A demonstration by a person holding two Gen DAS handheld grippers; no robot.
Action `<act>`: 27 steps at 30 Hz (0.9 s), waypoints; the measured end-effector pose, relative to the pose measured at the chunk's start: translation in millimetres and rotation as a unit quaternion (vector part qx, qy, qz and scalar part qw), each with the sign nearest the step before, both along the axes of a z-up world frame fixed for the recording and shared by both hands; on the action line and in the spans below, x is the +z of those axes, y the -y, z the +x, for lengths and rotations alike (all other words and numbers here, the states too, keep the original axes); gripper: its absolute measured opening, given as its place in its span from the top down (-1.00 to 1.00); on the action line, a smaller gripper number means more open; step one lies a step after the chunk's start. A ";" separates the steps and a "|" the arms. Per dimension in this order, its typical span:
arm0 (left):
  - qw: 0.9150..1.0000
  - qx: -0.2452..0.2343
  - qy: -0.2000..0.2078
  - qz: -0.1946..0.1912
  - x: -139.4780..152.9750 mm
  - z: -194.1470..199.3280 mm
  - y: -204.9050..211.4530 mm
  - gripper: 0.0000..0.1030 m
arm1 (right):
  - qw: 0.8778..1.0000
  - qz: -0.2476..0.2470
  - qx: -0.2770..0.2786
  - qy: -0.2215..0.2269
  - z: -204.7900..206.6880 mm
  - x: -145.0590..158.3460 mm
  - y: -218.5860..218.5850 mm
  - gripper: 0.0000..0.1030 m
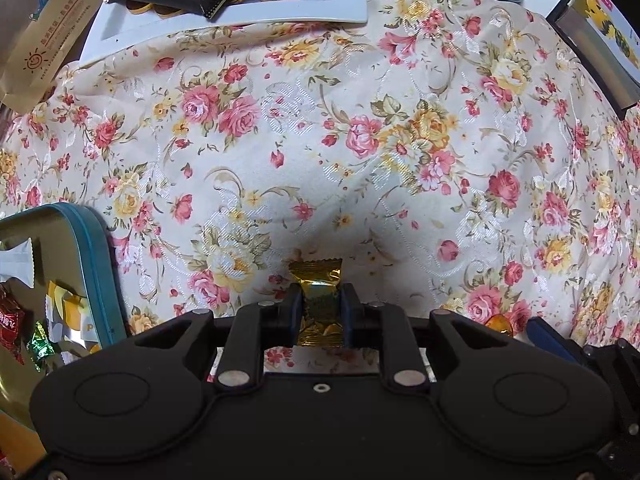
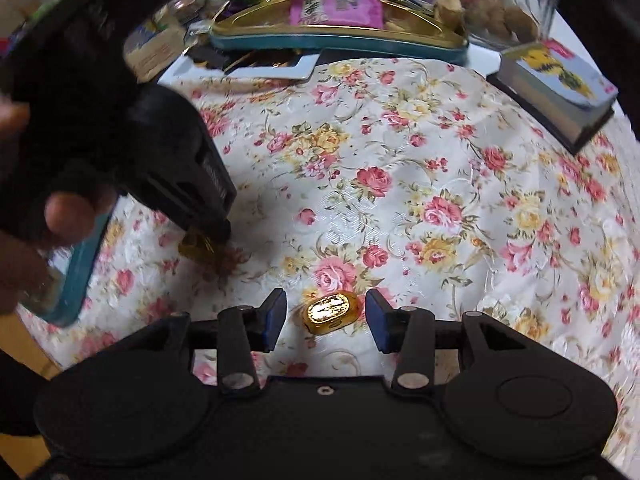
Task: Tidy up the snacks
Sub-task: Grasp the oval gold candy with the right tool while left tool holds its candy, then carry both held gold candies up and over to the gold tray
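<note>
Two hand-held grippers are seen over a surface covered with a floral cloth. The left gripper is pointed down at the cloth, and its jaws are closed almost fully on a gold-wrapped candy, which is pinched across its middle so that the crimped end of the wrapper sticks out beyond the jaws. In the right wrist view the same gripper is seen as a dark body held by a hand, with the gold wrapper at its tip just above or on the cloth; which of the two cannot be told.

The right gripper is held with its jaws standing apart on either side of a gold foil ingot-shaped sweet, which lies on the cloth between them; a gap is visible on each side, so nothing is gripped.

At the near left edge of the surface a teal-rimmed tin is seen, with a red-wrapped candy, a green-wrapped candy and a white packet lying in it. Along the far edge a second teal tin holding a purple packet is found, with a white tray of gold coins beside it. Near the far right corner a boxed pack with a yellow print is placed.
</note>
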State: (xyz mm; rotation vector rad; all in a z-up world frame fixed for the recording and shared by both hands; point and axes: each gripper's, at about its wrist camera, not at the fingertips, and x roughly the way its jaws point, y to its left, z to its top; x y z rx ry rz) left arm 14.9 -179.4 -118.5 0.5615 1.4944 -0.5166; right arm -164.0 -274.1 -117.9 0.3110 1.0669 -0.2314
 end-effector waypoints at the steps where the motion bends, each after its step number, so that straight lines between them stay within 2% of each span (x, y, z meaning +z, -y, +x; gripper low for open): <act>1: 1.000 0.000 0.001 0.001 -0.9 0.7 0.1 0.46 | 1.000 -0.012 0.005 -0.002 1.0 -2.5 -2.5 0.10; 5: 1.000 -0.003 0.003 0.002 1.8 -1.8 2.0 0.46 | 0.999 -0.029 0.018 -0.021 3.7 -14.0 -6.7 0.09; 11: 1.000 -0.002 0.003 0.002 3.5 -3.7 2.6 0.46 | 0.999 -0.045 0.027 -0.014 2.3 -16.7 -10.5 0.10; 14: 1.000 -0.003 0.002 0.002 3.3 -3.6 2.5 0.46 | 0.998 -0.055 0.028 -0.015 2.4 -16.8 -13.6 0.23; 17: 1.000 -0.001 0.000 0.002 2.7 -2.1 2.1 0.46 | 0.998 -0.057 0.029 -0.017 2.6 -16.1 -14.3 0.24; 20: 1.000 0.003 -0.007 0.001 2.3 0.0 1.6 0.46 | 0.999 -0.048 0.007 -0.020 2.4 -14.0 -7.7 0.24; 27: 1.000 0.007 -0.010 -0.012 4.3 -1.3 1.2 0.51 | 0.996 0.016 -0.090 0.000 -4.4 3.2 24.4 0.24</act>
